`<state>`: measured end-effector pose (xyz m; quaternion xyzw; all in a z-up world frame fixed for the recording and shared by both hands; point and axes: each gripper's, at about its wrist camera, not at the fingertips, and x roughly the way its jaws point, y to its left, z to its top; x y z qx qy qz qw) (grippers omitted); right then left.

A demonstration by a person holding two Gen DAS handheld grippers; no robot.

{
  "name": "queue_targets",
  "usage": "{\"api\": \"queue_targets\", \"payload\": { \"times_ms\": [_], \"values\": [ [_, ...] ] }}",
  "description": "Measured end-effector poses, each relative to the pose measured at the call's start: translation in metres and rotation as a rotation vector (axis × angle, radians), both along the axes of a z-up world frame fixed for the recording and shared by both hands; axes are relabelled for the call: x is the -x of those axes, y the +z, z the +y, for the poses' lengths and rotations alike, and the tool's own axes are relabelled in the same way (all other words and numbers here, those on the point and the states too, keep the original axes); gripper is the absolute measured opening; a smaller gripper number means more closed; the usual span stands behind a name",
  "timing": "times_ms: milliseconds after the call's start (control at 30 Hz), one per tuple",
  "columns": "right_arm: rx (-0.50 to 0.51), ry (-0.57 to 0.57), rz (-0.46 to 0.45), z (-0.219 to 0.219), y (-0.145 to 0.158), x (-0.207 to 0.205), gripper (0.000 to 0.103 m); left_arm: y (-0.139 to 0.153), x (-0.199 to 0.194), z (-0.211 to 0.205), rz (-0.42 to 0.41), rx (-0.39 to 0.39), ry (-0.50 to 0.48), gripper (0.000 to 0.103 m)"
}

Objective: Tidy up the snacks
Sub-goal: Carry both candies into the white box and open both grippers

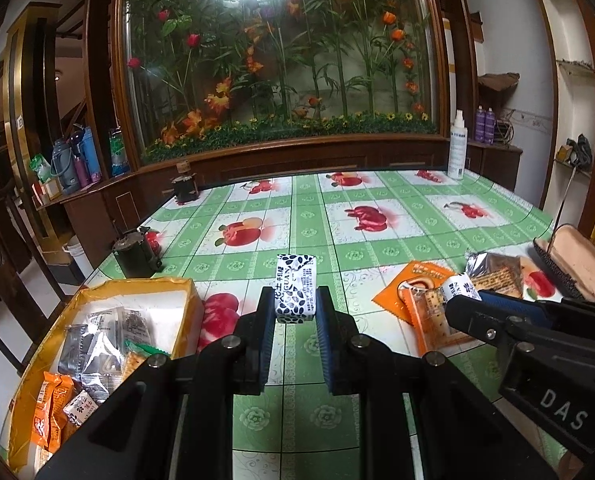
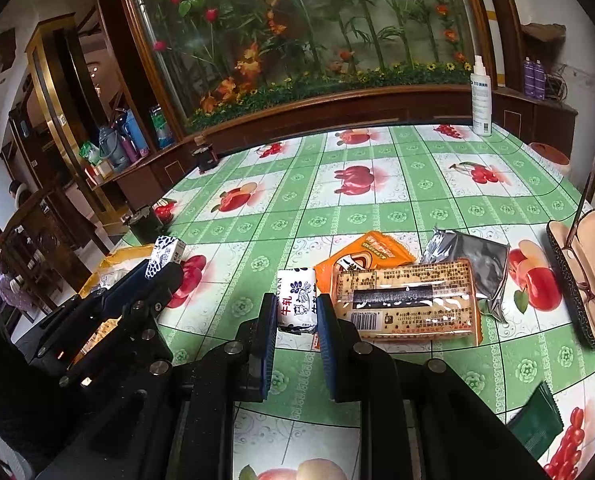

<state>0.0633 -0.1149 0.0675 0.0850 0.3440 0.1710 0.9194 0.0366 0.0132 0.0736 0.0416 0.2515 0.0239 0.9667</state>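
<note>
My left gripper is shut on a small blue-and-white candy block, held above the tablecloth, right of the yellow box. The box holds several wrapped snacks. My right gripper is shut on a second blue-and-white candy block, just left of an orange cracker pack. Behind that pack lie an orange packet and a silver-black packet. In the right wrist view the left gripper shows at the left with its candy. In the left wrist view the right gripper shows at the right.
An open glasses case with spectacles lies at the right table edge. A white spray bottle stands at the far right corner. Two dark small containers stand along the left edge. A dark green packet lies near the front right.
</note>
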Motion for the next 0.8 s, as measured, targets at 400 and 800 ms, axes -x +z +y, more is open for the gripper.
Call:
{"api": "queue_targets", "payload": {
  "times_ms": [400,800],
  "values": [
    [-0.007,0.004,-0.040,0.015,0.005,0.015,0.021,0.028,0.034,0.035,-0.060,0.107,0.000,0.019],
    [0.026,0.139,-0.068,0.084,0.003,0.040,0.022,0.045,0.035,0.125,-0.050,0.232,0.173,0.019]
  ]
}}
